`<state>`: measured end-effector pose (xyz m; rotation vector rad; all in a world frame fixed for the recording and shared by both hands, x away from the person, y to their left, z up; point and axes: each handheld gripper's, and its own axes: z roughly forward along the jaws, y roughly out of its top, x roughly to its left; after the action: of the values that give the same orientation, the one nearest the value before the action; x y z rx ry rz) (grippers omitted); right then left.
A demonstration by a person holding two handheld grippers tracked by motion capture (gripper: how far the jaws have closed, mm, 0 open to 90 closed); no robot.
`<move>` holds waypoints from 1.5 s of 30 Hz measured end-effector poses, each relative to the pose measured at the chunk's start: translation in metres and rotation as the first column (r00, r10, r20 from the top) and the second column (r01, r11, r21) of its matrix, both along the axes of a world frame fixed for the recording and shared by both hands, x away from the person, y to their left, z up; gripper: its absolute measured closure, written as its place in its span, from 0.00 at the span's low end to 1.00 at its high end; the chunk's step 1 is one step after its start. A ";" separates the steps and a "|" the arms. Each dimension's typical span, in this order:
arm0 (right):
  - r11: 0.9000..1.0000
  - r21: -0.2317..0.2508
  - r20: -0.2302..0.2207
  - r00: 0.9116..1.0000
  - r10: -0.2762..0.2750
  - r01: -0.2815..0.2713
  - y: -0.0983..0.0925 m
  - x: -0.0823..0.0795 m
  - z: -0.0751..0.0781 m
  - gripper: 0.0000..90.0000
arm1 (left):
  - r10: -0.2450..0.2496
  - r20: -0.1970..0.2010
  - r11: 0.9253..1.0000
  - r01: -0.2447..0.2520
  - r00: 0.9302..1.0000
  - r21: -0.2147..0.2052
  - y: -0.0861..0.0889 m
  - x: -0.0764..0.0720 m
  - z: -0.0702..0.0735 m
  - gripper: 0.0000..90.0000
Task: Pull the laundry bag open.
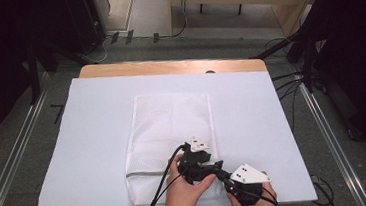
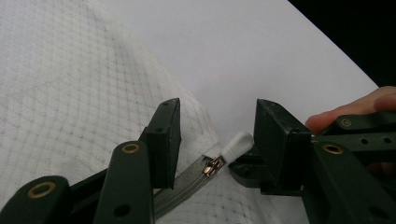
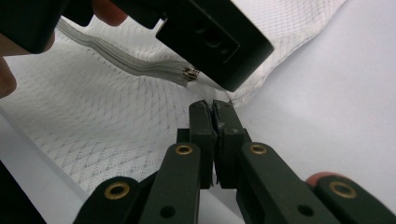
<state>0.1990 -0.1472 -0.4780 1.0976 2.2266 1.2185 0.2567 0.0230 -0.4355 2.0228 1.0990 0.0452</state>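
Mesh fabric is the main material: in the high view a white rectangular mesh bag [image 1: 171,139] lies flat on a white sheet [image 1: 89,141] that covers a wooden table [image 1: 168,66]. The weave looks fine and slightly shiny. A grey zipper [image 1: 144,173] runs across the bag near its lower end. Both hands come from the bottom edge and meet at the bag's lower right corner. The left gripper [image 1: 196,157] rests over the bag, and the left hand [image 1: 186,193] wraps its handle. The right gripper [image 1: 222,176] is just beside it, held by the right hand [image 1: 252,205], which the frame edge cuts off. The jaws are too small to judge from this height.

In the left gripper view, the left gripper [image 2: 217,140] has its black jaws wide apart, one on each side of the zipper [image 2: 187,189]. The grey woven zipper tape ends in a small metal slider [image 2: 212,166] with a white rounded pull tab [image 2: 238,144]. The tab lies between the jaws and nothing presses it. The grid pattern of the mesh bag [image 2: 70,102] is clear here. A fingertip shows at the right edge.

In the right gripper view, the right gripper [image 3: 214,116] has its jaws pressed together. Whether something thin is between them I cannot tell. The mesh bag [image 3: 116,126] bulges in soft folds behind them. The zipper [image 3: 130,60] crosses the upper part, and its slider [image 3: 190,73] is partly hidden under the dark block of the left gripper [image 3: 205,37]
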 end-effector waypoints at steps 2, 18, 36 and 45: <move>1.000 0.001 -0.001 1.000 0.001 -0.001 0.000 0.000 0.000 1.00 | 0.004 -0.001 1.000 -0.004 1.000 0.008 -0.002 0.000 0.000 0.55; 1.000 -0.002 -0.005 1.000 0.008 -0.008 -0.001 0.001 0.000 1.00 | -0.075 -0.037 0.996 0.073 0.997 -0.047 0.015 -0.001 0.006 0.80; 1.000 0.015 -0.010 1.000 -0.010 0.011 -0.004 0.002 0.000 1.00 | -0.097 -0.113 0.992 0.087 0.989 -0.093 0.039 0.001 -0.010 0.92; 0.999 0.039 -0.002 1.000 -0.003 0.003 -0.005 0.001 0.004 1.00 | -0.136 -0.072 0.990 0.132 0.988 -0.057 0.042 -0.001 -0.009 0.98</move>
<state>0.2003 -0.1526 -0.4743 1.1167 2.2111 1.2652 0.2560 0.0653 -0.4448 2.0612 0.9975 -0.1295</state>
